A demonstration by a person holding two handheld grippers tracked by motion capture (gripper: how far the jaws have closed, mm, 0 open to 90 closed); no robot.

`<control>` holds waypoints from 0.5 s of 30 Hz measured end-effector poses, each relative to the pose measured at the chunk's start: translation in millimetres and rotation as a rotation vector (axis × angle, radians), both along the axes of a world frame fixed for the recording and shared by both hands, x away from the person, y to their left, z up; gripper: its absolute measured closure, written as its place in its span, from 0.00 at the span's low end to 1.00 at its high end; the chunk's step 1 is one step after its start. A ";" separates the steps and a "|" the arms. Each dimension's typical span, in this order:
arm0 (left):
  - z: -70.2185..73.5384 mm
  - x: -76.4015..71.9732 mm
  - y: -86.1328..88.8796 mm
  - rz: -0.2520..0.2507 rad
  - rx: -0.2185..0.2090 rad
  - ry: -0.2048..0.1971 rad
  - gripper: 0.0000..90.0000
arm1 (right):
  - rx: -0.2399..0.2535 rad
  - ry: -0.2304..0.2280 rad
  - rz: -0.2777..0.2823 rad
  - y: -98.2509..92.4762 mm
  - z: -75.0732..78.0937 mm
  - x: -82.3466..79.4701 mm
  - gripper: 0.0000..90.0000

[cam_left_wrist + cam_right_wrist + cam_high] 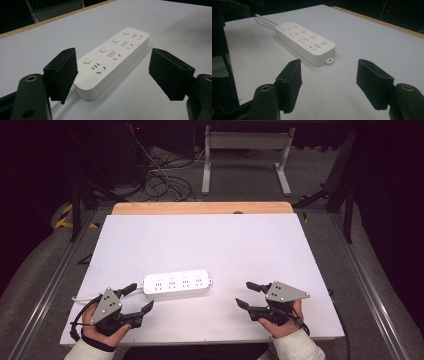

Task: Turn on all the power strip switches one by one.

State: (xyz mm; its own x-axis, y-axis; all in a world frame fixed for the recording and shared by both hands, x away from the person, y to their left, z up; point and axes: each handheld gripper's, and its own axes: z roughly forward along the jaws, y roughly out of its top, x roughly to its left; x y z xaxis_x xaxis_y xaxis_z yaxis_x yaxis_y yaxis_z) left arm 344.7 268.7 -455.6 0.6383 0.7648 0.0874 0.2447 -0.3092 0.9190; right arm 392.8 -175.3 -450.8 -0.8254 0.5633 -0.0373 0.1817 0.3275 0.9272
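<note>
Both grippers are sitting with jaws apart and empty: left gripper (134,298) is nearly touching the cord end of the power strip (176,284), right gripper (247,294) facing its far end across a gap, long axis running between them.

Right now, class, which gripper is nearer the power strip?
Left. The left gripper sits right at the power strip's cord end; the right gripper is clearly apart from its other end.

White oblong plastic power strip (113,58): smooth, faint sheen | white table sheet (215,245): matt | bare table edge (200,208): wood | black gripper pads (372,82): matt
</note>
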 end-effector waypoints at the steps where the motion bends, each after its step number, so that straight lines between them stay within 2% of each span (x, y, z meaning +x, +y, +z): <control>1: 0.1 0.3 0.1 0.000 0.003 0.000 0.26 | -0.003 -0.001 0.001 0.5 -0.4 0.1 0.43; 5: 0.7 1.3 1.7 -0.002 -0.003 0.007 0.28 | -0.015 0.005 0.007 1.9 -1.8 0.0 0.45; 8: 1.7 1.5 2.3 -0.001 -0.025 0.024 0.30 | -0.013 0.004 0.010 1.7 -2.1 -0.1 0.45; 15: 5.3 1.5 1.7 -0.007 0.003 0.035 0.34 | -0.009 0.011 0.010 1.5 -3.2 0.4 0.47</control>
